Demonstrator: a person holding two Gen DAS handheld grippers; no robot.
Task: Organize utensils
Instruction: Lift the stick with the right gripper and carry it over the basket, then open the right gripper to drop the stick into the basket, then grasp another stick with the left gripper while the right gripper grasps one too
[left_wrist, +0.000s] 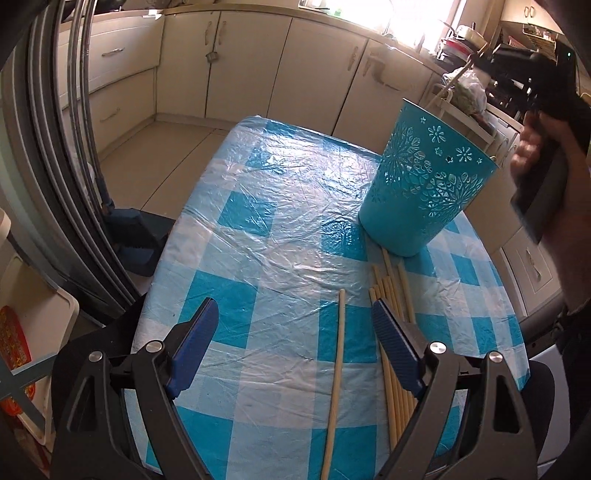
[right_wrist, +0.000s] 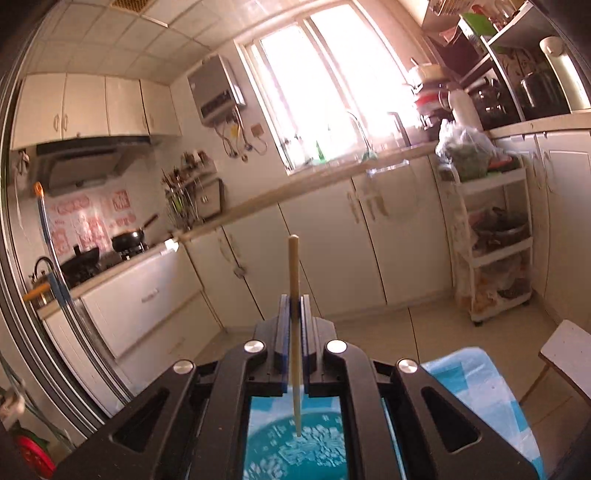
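left tongs (left_wrist: 291, 354) wide open, holding nothing; one loose chopstick (left_wrist: 337, 376) lies on the checked tablecloth (left_wrist: 258, 229) right between the pads, long axis running up the frame, so lefty is nearest; bundle of chopsticks (left_wrist: 391, 295) just right of it, teal holder (left_wrist: 417, 184) upper right; right tongs (right_wrist: 294, 306) clamped on a chopstick (right_wrist: 293, 266), tip hanging over the holder's mouth (right_wrist: 295, 450), bottom centre; reckon that one drops in next.

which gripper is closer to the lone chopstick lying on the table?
Left. The left gripper hangs open right over the lone chopstick; the right gripper, shut on another chopstick, is up above the teal holder.
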